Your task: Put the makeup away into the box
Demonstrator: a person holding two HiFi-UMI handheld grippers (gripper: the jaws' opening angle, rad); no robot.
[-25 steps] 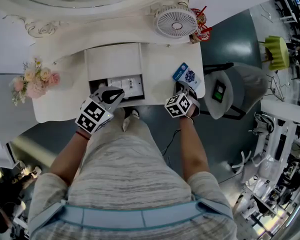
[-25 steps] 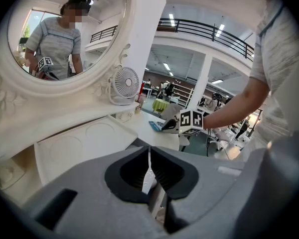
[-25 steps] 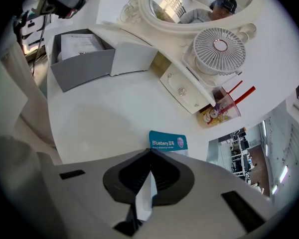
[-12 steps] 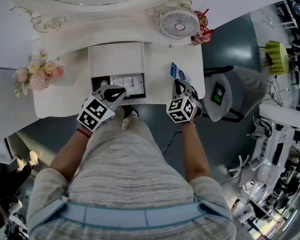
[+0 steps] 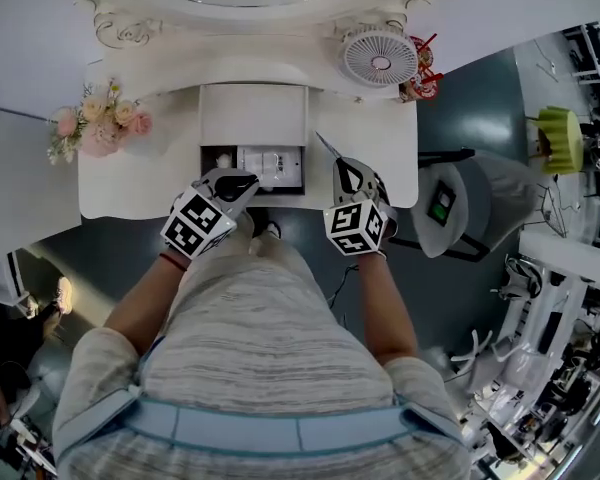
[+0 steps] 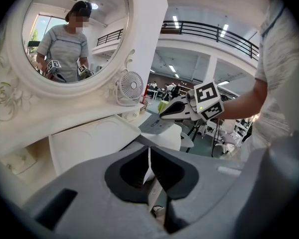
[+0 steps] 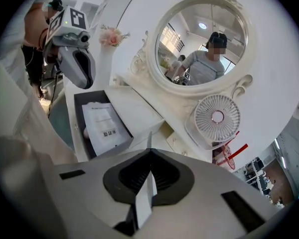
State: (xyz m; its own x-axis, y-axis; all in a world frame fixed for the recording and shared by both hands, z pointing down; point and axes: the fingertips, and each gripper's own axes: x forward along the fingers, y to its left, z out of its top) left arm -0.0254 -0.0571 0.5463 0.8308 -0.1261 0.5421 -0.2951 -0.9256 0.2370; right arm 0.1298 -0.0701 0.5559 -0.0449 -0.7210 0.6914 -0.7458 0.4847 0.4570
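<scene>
Right hand-held gripper (image 5: 342,164) has risen off the bench (image 5: 140,183), and the sachet (image 5: 326,146) has come up with it. Its jaws are clamped on the sachet, held edge-on at 3 o'clock of the open box (image 5: 218,158). Left hand-held gripper (image 5: 248,180): jaws together, by the box's 7 o'clock rim.

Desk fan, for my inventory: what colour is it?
The fan is white; clearest in the right gripper view.
</scene>
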